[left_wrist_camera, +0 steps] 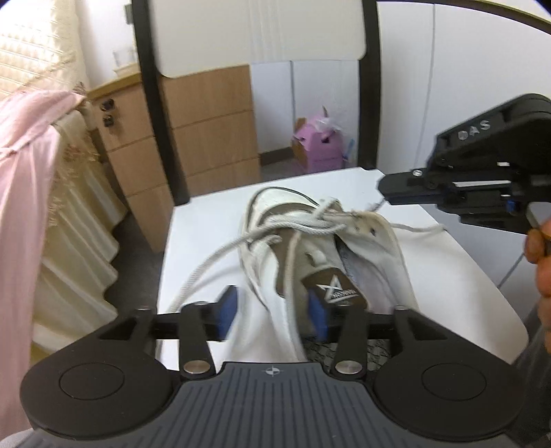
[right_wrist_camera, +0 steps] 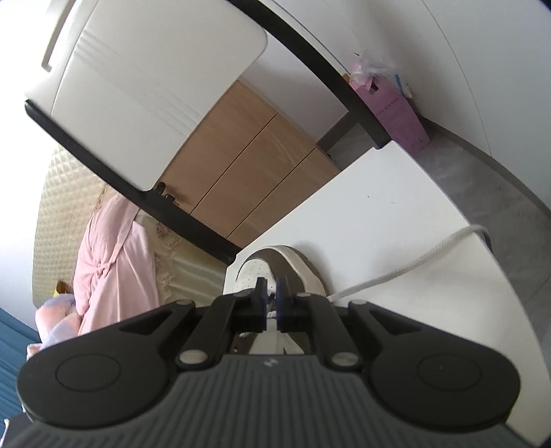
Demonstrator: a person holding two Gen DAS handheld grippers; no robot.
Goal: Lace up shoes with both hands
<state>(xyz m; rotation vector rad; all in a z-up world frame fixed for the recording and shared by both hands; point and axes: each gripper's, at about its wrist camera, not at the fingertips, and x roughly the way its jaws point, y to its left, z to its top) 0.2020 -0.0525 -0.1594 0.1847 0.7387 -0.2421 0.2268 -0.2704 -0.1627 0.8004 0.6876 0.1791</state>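
Note:
A white and brown shoe [left_wrist_camera: 372,248] lies on a white chair seat [left_wrist_camera: 206,224], toe pointing away, with its laces crossed loosely over the tongue. My left gripper [left_wrist_camera: 273,313] is open at the shoe's heel end, and the near side wall runs between its blue pads without being pressed. One loose lace [left_wrist_camera: 206,265] trails left past the left pad. My right gripper [left_wrist_camera: 382,193] comes in from the right at the upper eyelets, with a thin lace end running to its tip. In the right wrist view my right gripper [right_wrist_camera: 272,303] is nearly closed above the shoe [right_wrist_camera: 255,272], with a bit of white lace between the pads.
The chair's black frame and white backrest [left_wrist_camera: 261,31] stand behind the shoe. Wooden drawers [left_wrist_camera: 213,127] and a pink box [left_wrist_camera: 322,144] sit on the floor beyond. Pink cloth [left_wrist_camera: 24,189] hangs at the left. A second lace [right_wrist_camera: 413,262] runs off the seat's right edge.

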